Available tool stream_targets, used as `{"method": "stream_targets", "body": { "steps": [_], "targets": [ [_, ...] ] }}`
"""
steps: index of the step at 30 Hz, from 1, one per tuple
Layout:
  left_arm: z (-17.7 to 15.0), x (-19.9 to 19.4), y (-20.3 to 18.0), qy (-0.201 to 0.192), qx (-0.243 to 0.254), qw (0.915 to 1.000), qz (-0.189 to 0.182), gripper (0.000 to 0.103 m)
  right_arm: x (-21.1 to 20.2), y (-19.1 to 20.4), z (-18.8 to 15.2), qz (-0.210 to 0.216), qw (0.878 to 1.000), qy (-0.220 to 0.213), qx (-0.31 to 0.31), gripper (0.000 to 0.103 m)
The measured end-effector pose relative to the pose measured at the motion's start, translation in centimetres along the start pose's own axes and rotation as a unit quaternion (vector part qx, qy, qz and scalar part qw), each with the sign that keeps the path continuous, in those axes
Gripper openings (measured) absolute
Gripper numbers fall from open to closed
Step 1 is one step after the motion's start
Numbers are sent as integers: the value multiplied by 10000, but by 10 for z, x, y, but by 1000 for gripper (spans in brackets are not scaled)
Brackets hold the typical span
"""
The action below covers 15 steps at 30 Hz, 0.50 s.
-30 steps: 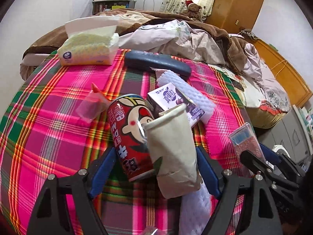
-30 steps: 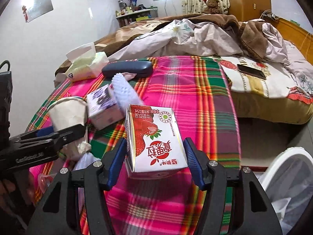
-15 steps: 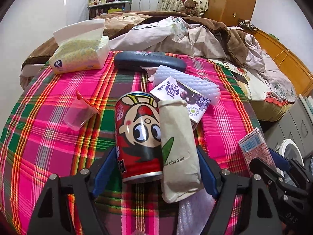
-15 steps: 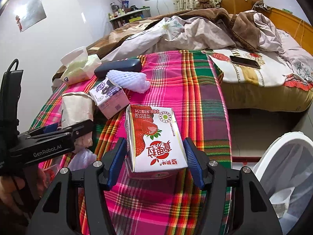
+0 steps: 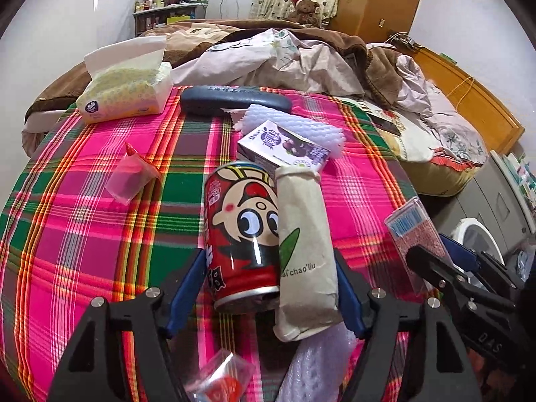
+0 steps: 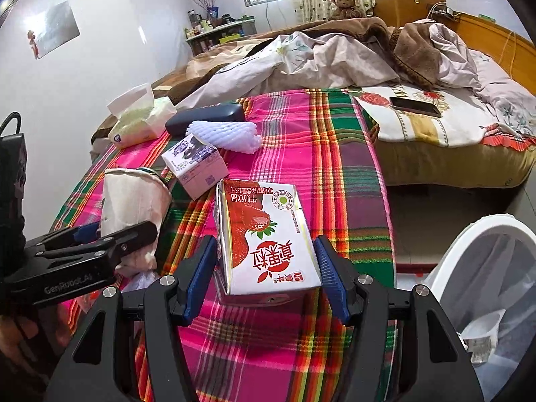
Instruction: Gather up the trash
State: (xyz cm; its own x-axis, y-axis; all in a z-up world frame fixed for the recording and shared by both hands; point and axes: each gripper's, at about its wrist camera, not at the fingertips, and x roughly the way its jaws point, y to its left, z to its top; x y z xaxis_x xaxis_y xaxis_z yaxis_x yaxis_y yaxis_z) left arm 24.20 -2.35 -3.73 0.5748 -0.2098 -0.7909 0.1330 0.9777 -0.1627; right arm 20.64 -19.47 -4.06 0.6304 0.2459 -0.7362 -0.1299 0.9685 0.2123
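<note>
My left gripper (image 5: 268, 288) is shut on a red cartoon can (image 5: 243, 234) and a beige paper cup (image 5: 303, 251), held side by side above the plaid table. My right gripper (image 6: 264, 271) is shut on a strawberry milk carton (image 6: 266, 234), also seen at the right of the left wrist view (image 5: 415, 234). On the table lie a purple carton (image 5: 284, 147), white foam netting (image 5: 294, 127), a small clear plastic cup (image 5: 130, 177), bubble wrap (image 5: 318, 365) and a clear wrapper (image 5: 221, 378). A white bin (image 6: 485, 284) with a liner stands at the right, by the table.
A tissue pack (image 5: 124, 90) and a dark glasses case (image 5: 234, 100) lie at the table's far edge. Behind is a bed with rumpled bedding (image 6: 335, 60) and a phone (image 6: 415, 106). The bin holds a white yogurt cup (image 6: 482, 335).
The left gripper has lifted and levelled the can and cup, which now stand upright in its grip. The right gripper with the carton has pulled back, so more of the bin shows.
</note>
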Motion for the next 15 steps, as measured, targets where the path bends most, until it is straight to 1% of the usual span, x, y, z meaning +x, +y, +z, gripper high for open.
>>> {"method": "stream_targets", "body": {
  "steps": [4,7,10,13,15],
  "targets": [
    [-8,-9,-5,57,216,9996,-154,74,-7,0,-4,15,10000,-65,45,61],
    [-13,-12,-10,80,316,9993,-177,74,-11,-1,-7,-44,9999,-89,77,61],
    [-17,-10,-17,221,421,9981,-396,74,-16,-6,-10,-126,9997,-137,170,61],
    [-17,-6,-27,253,573,9973,-384,75,-21,-11,-14,-203,9994,-139,232,61],
    [-17,-7,-30,216,525,9975,-424,79,-23,-14,-16,-238,9992,-156,279,61]
  ]
}}
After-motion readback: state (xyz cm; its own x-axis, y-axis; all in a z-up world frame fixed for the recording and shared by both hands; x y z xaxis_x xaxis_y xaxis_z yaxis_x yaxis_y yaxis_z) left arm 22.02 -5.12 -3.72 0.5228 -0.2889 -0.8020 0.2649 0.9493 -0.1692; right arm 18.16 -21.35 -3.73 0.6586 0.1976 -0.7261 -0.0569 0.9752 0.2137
